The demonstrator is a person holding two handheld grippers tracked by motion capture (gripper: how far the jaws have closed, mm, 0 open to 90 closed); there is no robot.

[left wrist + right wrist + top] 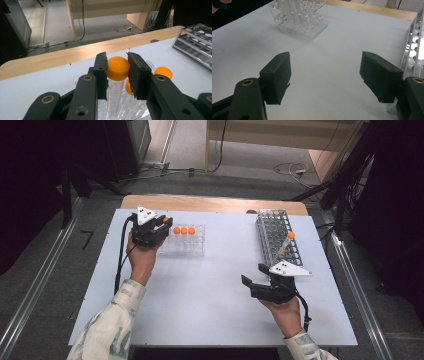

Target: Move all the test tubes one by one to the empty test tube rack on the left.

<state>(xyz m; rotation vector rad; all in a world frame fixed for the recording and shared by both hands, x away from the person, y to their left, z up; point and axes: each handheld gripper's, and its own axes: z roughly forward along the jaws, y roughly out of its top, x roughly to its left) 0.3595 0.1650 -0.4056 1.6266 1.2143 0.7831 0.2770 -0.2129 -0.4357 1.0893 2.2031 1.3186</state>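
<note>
A clear plastic rack (188, 245) stands on the table's left half with three orange-capped tubes (184, 230) in its back row. My left gripper (167, 222) is at the rack's left end, shut on the orange cap of a graduated tube (118, 68). That tube stands upright with its lower end down in the clear rack (125, 110). Another orange cap (163, 72) is just to its right. My right gripper (254, 274) hovers open and holds nothing, in front of a metal rack (274, 236). One orange-capped tube (290, 236) leans in that rack.
The white table top (210, 290) has a wooden strip (210, 203) along its far edge. In the right gripper view, the clear rack (299, 20) is ahead to the left and the metal rack (414, 47) runs along the right edge. Cables lie on the floor beyond.
</note>
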